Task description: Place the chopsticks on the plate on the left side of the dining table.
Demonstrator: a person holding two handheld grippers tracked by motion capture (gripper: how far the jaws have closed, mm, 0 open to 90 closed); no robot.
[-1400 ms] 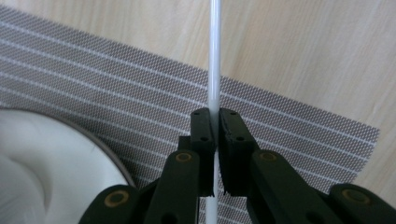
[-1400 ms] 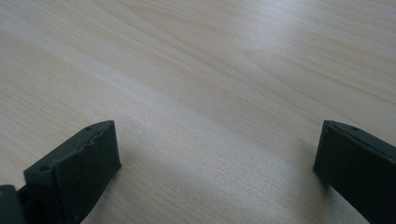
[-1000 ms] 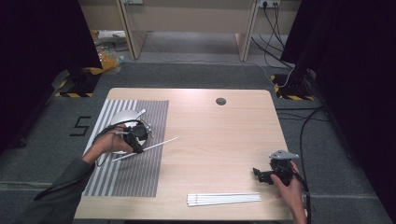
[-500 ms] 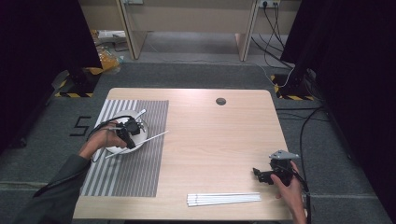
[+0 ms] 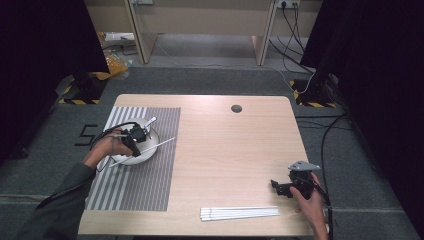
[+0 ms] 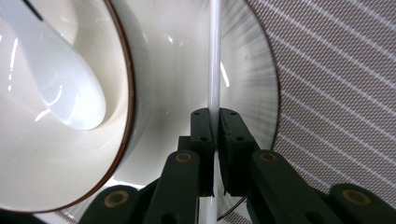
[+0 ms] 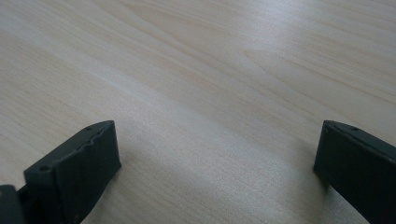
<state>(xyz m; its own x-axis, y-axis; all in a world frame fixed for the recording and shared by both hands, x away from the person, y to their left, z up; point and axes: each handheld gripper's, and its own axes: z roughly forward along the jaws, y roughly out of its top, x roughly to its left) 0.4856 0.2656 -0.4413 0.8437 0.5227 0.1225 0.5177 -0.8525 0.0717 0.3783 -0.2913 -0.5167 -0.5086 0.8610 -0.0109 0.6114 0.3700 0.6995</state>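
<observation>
A pale wooden worktop (image 5: 235, 150) stands on grey carpet between dark curtains, with a striped mat (image 5: 145, 175) covering its left part. On the mat rests a white bowl (image 5: 137, 150) with a thin brown rim, holding a white spoon (image 6: 65, 84). The left tool (image 5: 136, 136), a second ago over the mat short of the bowl, now sits above the bowl's rim, its jaws closed tightly on a white straw (image 6: 214, 70) that runs across the bowl's inner wall and juts out to the right over the mat. This shift suggests that the straw is being delivered into the bowl and that release is the likely next step. Farther right, near the worktop's front edge, a bundle of remaining white straws (image 5: 240, 213) lies flat, apparently awaiting transfer. At the far right the right tool (image 5: 281, 187) rests low over bare wood just beside that bundle, unchanged in place, its jaws spread wide and empty.
</observation>
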